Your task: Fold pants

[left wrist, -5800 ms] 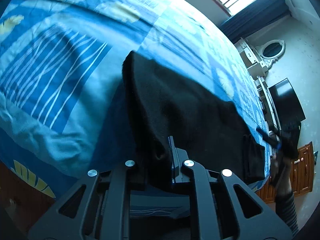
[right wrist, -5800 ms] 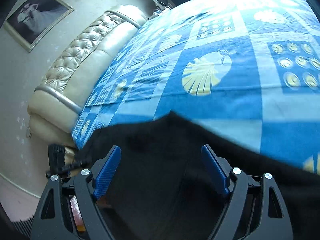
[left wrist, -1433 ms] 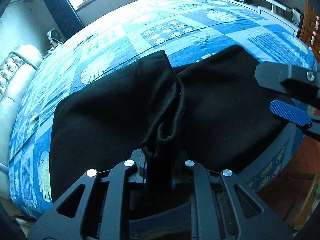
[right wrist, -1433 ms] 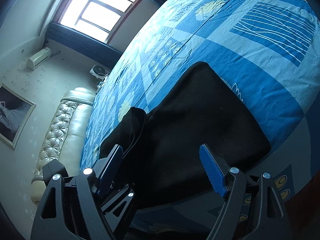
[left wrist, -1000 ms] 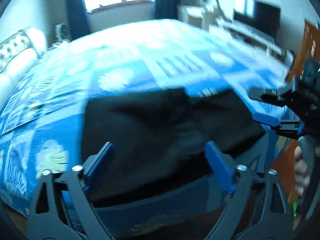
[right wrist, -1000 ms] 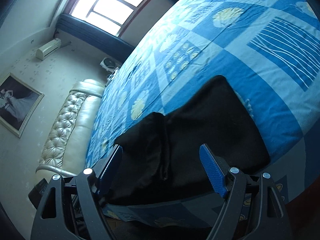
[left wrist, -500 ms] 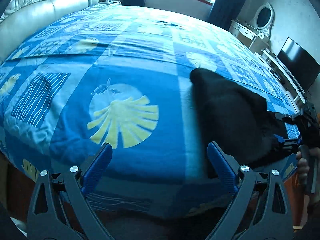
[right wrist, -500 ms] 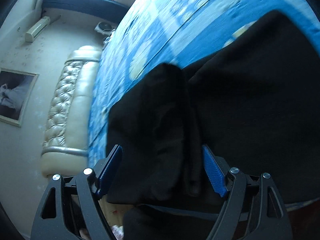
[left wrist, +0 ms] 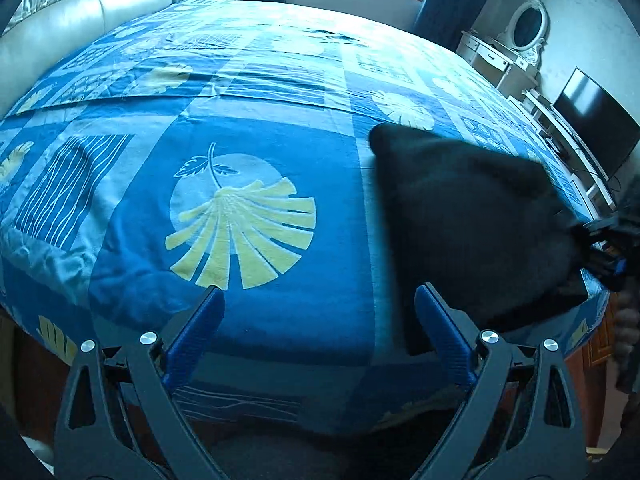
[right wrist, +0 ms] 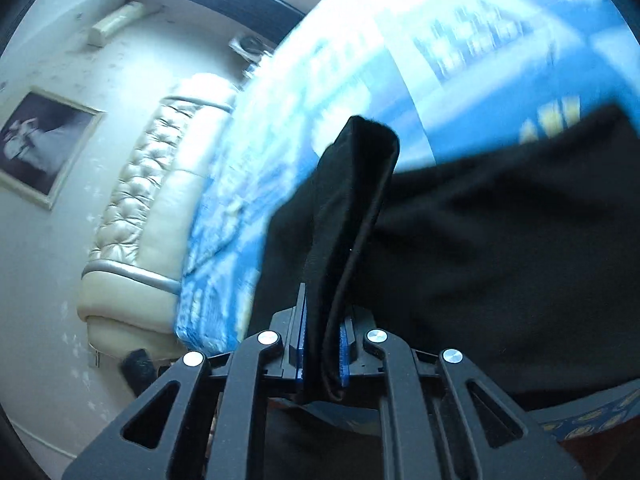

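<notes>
The pants (left wrist: pixel 472 220) are a dark heap at the right of the left wrist view, lying on the bed (left wrist: pixel 248 92) near its front edge. The left gripper (left wrist: pixel 316 336) is at the bottom of this frame. Its blue fingers (left wrist: pixel 196 328) stand wide apart with only bed cover between them, so it holds nothing. It hangs over the bare part of the bed, left of the pants, maybe so it is free to take another edge next. At the far right edge the right gripper (left wrist: pixel 604 248) bites the side of the pants, which is why the cloth is drawn to a point there.

In the right wrist view the pants (right wrist: pixel 500 248) fill the lower right, with the bed (right wrist: pixel 460 40) above them and blurred. At the bottom middle the right gripper (right wrist: pixel 322 356) has just been closing, and its fingers (right wrist: pixel 301 340) now squeeze a folded strip of the pants. The strip stands up from the fingers toward the middle of the frame. It is likely held like this so that side can be lifted and laid over the rest to make a fold.
</notes>
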The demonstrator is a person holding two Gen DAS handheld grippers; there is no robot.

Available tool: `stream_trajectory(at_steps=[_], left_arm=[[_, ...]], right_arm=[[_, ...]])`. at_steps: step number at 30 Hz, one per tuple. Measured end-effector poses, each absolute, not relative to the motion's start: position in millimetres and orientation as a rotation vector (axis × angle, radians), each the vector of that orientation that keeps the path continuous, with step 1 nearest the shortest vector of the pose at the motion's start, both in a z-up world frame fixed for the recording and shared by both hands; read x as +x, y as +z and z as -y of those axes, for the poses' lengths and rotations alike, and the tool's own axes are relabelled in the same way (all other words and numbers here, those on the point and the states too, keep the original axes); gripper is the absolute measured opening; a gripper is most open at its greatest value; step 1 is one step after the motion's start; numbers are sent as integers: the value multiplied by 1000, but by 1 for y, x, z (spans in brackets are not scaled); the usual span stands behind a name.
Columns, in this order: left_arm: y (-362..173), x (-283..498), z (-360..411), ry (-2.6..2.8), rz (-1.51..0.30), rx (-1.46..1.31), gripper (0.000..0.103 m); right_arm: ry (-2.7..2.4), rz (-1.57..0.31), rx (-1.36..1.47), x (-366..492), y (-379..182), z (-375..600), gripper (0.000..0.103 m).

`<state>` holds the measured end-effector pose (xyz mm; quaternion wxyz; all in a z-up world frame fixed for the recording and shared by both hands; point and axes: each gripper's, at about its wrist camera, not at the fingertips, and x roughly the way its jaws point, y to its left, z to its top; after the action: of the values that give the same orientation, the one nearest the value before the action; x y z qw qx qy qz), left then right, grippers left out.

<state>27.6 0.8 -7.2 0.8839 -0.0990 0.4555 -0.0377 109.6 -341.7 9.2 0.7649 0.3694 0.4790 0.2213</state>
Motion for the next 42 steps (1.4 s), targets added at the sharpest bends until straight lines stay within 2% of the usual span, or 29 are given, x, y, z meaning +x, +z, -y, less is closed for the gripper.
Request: stream_trajectory(at_steps=[4,8,13,15,19,22,23,24,25,26,33,34,35,36,42], left_arm=[[-6,26,-4,-72,-943,-219,96],[-8,26,-2,-76,-954,-224,96],[-10,24,7,-98,-958,-206,96],[-11,24,10,-109,-957,-195,96],[-14,23,15,-119,-966,-187,96],[-16,23,17,-125,-973,-187,96],[-17,24,17,-126,-974,-187,96],[-17,24,17,-126,-976,-187,96],[-17,24,17,-126,-977,-189,96],[-18,24,16,-124,-980,-191,96],[-23,26,16,-124,-998,-198,96],[-23,26,16,-124,-1000,-196,96],[-24,25,17,-124,-1002,-194,96],[-24,25,17,-124,-1003,-195,96],[-25,21,15,-128,-1004,-197,96]], right_arm=[[460,-920,757,97,54,372,11],[393,-892,748,89,61,412,10],[270,-953,763,83,25,454,7],[236,-979,784,82,6,468,1],[227,-1026,870,77,-29,485,1],[278,-1038,987,77,-41,485,5],[271,-1042,997,77,-42,485,18],[261,-1042,995,77,-42,486,47],[249,-1039,995,76,-42,488,59],[253,-1027,1006,76,-42,489,64],[352,-1100,991,85,-57,469,64],[334,-1107,949,86,-56,465,61],[321,-1113,897,88,-53,458,39],[343,-1118,885,89,-51,456,11],[331,-1005,759,78,0,461,10]])
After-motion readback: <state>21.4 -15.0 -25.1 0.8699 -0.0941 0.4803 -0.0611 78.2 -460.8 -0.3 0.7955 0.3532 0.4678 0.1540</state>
